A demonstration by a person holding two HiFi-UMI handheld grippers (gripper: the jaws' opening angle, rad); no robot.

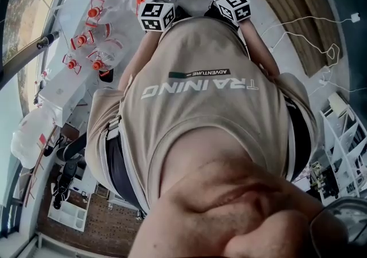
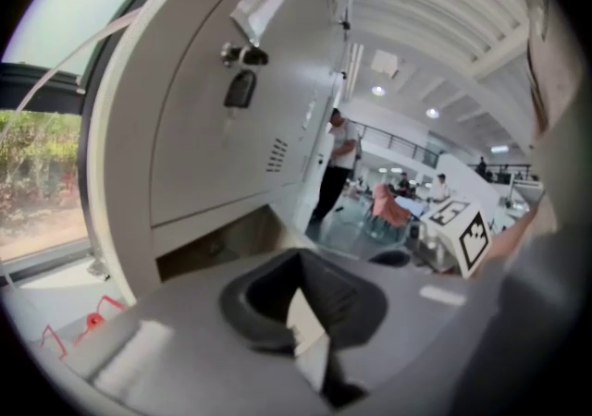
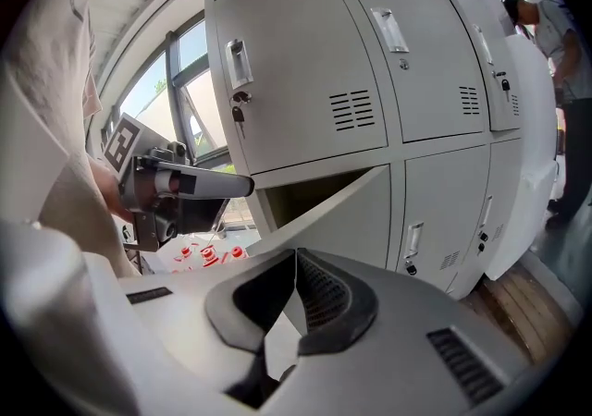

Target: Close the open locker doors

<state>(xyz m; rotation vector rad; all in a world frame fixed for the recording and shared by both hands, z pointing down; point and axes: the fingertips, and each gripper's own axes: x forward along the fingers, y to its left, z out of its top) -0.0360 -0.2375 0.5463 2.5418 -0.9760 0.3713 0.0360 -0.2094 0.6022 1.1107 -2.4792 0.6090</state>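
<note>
Right gripper fingers together, grey locker door ajar

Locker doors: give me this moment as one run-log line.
lower locker door open | door above closed | left gripper shut, empty | right gripper shut, empty

Daylight came through the window at the left gripper view's edge, its upper pane washed almost white, and ceiling lamps glared as small spots. The grey lockers were evenly lit, with soft shadow inside the open compartment. Every view bent strongly toward dark, vignetted rims. The left claw was blurred, and the head view's bottom was out of focus.
</note>
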